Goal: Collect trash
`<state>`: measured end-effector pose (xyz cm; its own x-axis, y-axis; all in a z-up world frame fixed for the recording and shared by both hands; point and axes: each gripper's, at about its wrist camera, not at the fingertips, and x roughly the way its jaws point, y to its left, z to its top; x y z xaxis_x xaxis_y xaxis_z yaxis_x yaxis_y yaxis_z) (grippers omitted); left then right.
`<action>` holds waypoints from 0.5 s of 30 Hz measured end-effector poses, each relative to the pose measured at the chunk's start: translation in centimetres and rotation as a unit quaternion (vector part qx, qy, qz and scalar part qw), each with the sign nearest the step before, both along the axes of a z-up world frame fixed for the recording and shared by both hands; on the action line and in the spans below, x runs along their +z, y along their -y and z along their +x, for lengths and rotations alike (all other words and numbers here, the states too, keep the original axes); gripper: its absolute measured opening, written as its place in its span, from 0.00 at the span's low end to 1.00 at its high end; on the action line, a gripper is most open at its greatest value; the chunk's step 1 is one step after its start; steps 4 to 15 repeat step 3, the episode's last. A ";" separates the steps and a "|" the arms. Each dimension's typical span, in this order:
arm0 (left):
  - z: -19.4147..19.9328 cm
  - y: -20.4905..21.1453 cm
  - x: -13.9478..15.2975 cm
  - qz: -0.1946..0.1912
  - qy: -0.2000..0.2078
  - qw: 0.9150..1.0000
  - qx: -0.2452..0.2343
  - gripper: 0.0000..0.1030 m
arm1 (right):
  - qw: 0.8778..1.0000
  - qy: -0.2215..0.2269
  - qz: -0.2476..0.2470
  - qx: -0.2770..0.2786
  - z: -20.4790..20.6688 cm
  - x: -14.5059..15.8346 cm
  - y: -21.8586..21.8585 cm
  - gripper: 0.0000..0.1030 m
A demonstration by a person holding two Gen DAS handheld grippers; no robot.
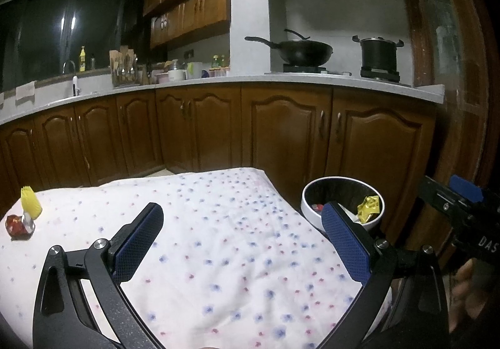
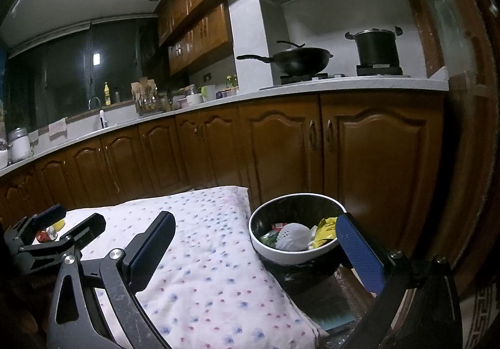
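A red wrapper and a yellow wrapper lie touching at the far left edge of a flower-print tablecloth. Just beside the table's right edge stands a white-rimmed trash bin holding wrappers and white foam netting. The left gripper and right gripper hover over the cloth, both spread wide and holding nothing.

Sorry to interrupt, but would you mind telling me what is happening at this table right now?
A person is clearing trash from a table covered with a white floral cloth. The left claw and right claw are both open and empty. The round white bin with a black liner beside the table already holds a yellow wrapper and white foam netting. A red crumpled wrapper and a yellow paper piece remain on the cloth's far left.
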<state>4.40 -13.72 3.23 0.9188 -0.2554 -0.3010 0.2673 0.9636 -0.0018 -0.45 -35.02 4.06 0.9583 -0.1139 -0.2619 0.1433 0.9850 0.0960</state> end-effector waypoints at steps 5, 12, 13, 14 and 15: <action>0.4 -0.1 -0.5 -0.001 -0.006 1.000 -0.002 1.00 | 1.000 -0.007 0.003 0.001 0.4 -0.2 -0.3 1.00; 0.4 -0.1 -0.5 -0.001 -0.006 1.000 -0.002 1.00 | 1.000 -0.007 0.003 0.001 0.4 -0.2 -0.3 1.00; 0.4 -0.1 -0.5 -0.001 -0.006 1.000 -0.002 1.00 | 1.000 -0.007 0.003 0.001 0.4 -0.2 -0.3 1.00; 0.4 -0.1 -0.5 -0.001 -0.006 1.000 -0.002 1.00 | 1.000 -0.007 0.003 0.001 0.4 -0.2 -0.3 1.00; 0.4 -0.1 -0.5 -0.001 -0.006 1.000 -0.002 1.00 | 1.000 -0.007 0.003 0.001 0.4 -0.2 -0.3 1.00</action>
